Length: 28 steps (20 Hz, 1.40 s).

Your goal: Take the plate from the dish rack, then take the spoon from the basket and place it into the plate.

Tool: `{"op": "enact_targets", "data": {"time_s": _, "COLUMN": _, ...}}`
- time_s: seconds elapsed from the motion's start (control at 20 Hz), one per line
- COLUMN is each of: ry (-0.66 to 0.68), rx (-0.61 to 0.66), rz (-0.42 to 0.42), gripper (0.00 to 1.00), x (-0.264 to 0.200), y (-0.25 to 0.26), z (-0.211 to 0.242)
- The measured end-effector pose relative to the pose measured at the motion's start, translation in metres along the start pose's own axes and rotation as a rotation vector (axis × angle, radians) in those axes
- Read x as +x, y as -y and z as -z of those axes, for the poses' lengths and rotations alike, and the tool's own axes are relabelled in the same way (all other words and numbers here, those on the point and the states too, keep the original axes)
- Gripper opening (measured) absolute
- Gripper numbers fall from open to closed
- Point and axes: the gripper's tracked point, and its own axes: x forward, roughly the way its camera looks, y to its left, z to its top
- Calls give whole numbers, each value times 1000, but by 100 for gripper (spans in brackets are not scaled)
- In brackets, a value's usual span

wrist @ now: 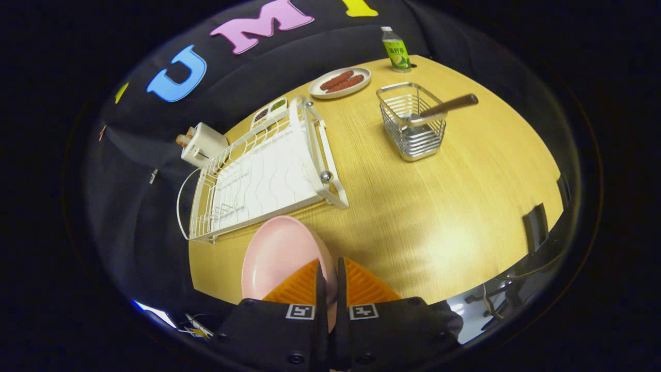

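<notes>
The gripper has its fingers clamped on the rim of the round pink plate, one finger on each face, so the plate stands on edge between them and leans toward the white wire dish rack. The plate is lifted clear of the rack, just in front of its near end, above the near edge of the yellow wooden surface. The plate's lower rim is hidden behind the fingers.

To the right of the rack lies a wide bare stretch of the surface, running to its right edge and near edge. Beyond that stretch stands the square steel wire basket, well apart from the rack, with the brown-handled spoon leaning out over its right rim; the spoon's bowl is hard to make out through the wires.

Further back, a white oval dish with brown sausages sits between the rack's far end and the basket, and a green-labelled plastic bottle stands at the far edge. A white toaster-like box sits behind the rack, and a small tray of compartments is partly covered by the rack's far corner.
</notes>
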Motion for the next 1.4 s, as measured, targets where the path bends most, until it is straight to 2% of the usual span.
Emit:
{"op": "enact_targets", "data": {"time_s": 0.35, "ry": 12, "rx": 50, "rz": 39, "gripper": 10, "x": 34, "y": 19, "z": 4}}
{"op": "enact_targets", "data": {"time_s": 0.45, "ry": -3, "rx": 30, "rz": 82, "gripper": 14, "x": 40, "y": 27, "z": 8}}
{"op": "enact_targets", "data": {"time_s": 0.5, "ry": -19, "rx": 5, "rz": 105, "gripper": 13, "x": 37, "y": 32, "z": 12}}
{"op": "enact_targets", "data": {"time_s": 0.55, "ry": -24, "rx": -5, "rz": 104, "gripper": 18, "x": 44, "y": 32, "z": 13}}
{"op": "enact_targets", "data": {"time_s": 0.6, "ry": -30, "rx": -5, "rz": 99, "gripper": 18, "x": 44, "y": 29, "z": 15}}
{"op": "enact_targets", "data": {"time_s": 0.75, "ry": -6, "rx": -47, "rz": 104, "gripper": 33, "x": 37, "y": 30, "z": 6}}
{"op": "enact_targets", "data": {"time_s": 0.9, "ry": 65, "rx": -83, "rz": 101, "gripper": 46, "x": 19, "y": 36, "z": -18}}
{"op": "enact_targets", "data": {"time_s": 0.95, "ry": 92, "rx": -88, "rz": 100, "gripper": 54, "x": 10, "y": 40, "z": -27}}
{"op": "enact_targets", "data": {"time_s": 1.15, "ry": 241, "rx": -115, "rz": 132, "gripper": 64, "x": -37, "y": 67, "z": -77}}
{"op": "enact_targets", "data": {"time_s": 1.3, "ry": 368, "rx": -164, "rz": 190, "gripper": 65, "x": -64, "y": 93, "z": -130}}
{"op": "enact_targets", "data": {"time_s": 1.4, "ry": 408, "rx": -192, "rz": 224, "gripper": 64, "x": -72, "y": 109, "z": -158}}
